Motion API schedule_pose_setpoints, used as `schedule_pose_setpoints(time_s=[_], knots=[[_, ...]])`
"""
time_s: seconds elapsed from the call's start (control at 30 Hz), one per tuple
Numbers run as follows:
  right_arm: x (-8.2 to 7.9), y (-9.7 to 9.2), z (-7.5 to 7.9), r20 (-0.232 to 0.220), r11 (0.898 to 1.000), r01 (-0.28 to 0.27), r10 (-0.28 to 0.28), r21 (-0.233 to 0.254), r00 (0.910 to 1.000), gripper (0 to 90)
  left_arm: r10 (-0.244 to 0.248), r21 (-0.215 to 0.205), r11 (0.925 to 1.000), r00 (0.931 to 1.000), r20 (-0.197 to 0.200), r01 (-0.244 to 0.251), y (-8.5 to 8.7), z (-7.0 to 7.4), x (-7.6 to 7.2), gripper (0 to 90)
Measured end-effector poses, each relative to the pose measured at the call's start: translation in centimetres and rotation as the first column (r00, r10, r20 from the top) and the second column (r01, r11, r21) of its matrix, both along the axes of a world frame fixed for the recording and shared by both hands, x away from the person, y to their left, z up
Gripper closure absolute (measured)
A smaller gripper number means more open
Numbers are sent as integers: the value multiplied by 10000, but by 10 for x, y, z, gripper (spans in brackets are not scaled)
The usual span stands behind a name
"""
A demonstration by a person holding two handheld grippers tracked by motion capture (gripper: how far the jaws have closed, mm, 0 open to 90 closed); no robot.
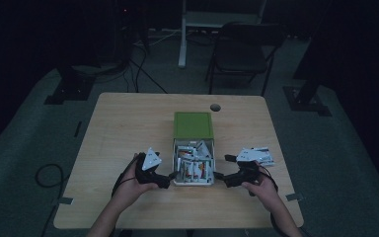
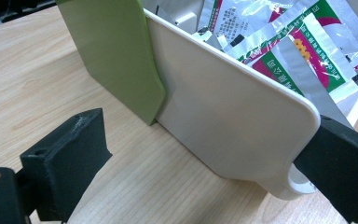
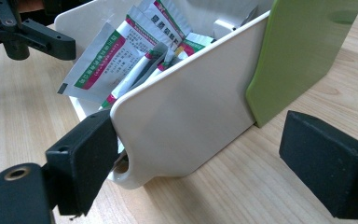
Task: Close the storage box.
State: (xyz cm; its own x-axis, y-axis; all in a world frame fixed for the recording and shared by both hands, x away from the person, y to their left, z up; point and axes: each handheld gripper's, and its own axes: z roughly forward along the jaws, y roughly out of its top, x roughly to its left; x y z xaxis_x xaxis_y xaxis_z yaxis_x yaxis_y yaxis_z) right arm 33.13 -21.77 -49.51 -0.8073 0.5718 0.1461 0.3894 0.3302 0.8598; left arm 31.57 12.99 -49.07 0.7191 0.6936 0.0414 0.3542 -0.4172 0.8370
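Observation:
A green box [image 1: 193, 125] lies mid-table with its white drawer [image 1: 175, 163] pulled out toward me, holding several foil sachets [image 1: 193, 168]. My left gripper [image 1: 170, 176] stands open at the drawer's front left corner. In the left gripper view the drawer wall [image 2: 223, 116] and green box [image 2: 112, 56] lie between the jaws of the left gripper [image 2: 212, 140], the right jaw touching the front corner. My right gripper [image 1: 220, 176] is open at the front right corner. In the right gripper view, the left jaw of the right gripper [image 3: 200, 140] touches the drawer [image 3: 186, 116] beside the sachets [image 3: 121, 51].
A few loose white sachets [image 1: 262, 156] lie on the table [image 1: 123, 128] right of the drawer, close to my right hand. A round cable hole [image 1: 215, 107] sits behind the box. A folding chair [image 1: 242, 49] and stand legs are on the floor beyond.

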Motion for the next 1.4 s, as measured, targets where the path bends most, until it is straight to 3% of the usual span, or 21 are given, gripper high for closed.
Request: schedule_pose_setpoints(time_s=[0.43,0.83,1.03,1.4], knots=[[8,1,2,-105,9999,120,-121,-93,9999,114,118,135,9998,9999,-8,-118,-1,0,7,39],[9,2,2,47,9996,236,-235,-153,9997,114,216,186,9996,9994,-258,-211,-2,2,12,39],[12,1,2,-31,9992,375,-376,-102,9993,116,327,-69,9994,9982,-497,-331,-2,0,17,39],[15,1,3,124,9980,581,-578,-257,9982,117,369,76,9993,9981,-493,-366,-4,1,24,31]])
